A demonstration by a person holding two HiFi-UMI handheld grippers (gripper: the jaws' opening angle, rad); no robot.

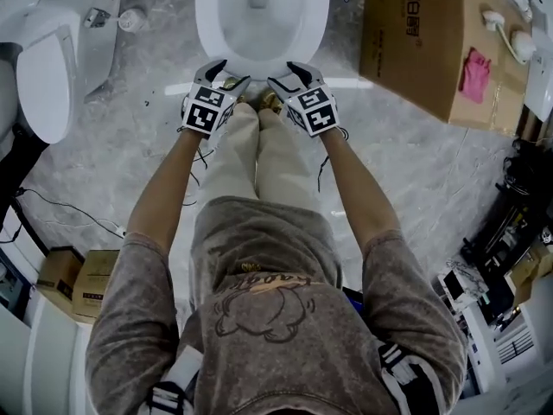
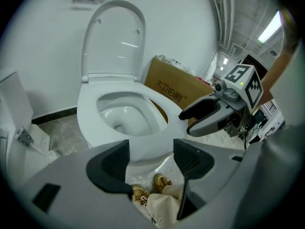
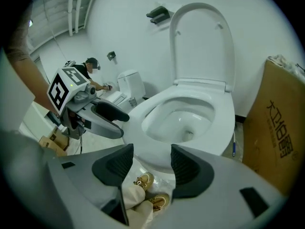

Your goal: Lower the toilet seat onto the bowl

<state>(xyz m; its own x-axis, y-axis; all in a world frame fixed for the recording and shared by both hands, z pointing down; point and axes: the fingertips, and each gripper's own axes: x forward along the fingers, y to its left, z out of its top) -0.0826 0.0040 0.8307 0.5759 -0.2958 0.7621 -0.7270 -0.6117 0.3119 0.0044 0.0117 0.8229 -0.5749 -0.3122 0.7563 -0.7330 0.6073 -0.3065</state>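
Observation:
A white toilet bowl (image 1: 259,54) stands right in front of the person, its rim (image 2: 90,123) wide and bare. The seat (image 2: 114,42) is raised and leans upright against the white wall, as the right gripper view also shows it (image 3: 202,42). I cannot tell whether it is the seat ring, the lid or both. My left gripper (image 1: 226,72) hovers open at the bowl's front left edge, with nothing between its pads (image 2: 112,163). My right gripper (image 1: 283,74) hovers open at the front right edge, also empty. Each one appears in the other's view: the right (image 2: 187,123), the left (image 3: 121,127).
A large cardboard box (image 1: 423,41) stands right of the toilet. A second toilet (image 1: 47,76) is at the left, with small boxes (image 1: 73,279) and cables on the marble floor. The person's tan shoes (image 2: 152,187) are at the bowl's foot. Another person (image 3: 93,73) works in the background.

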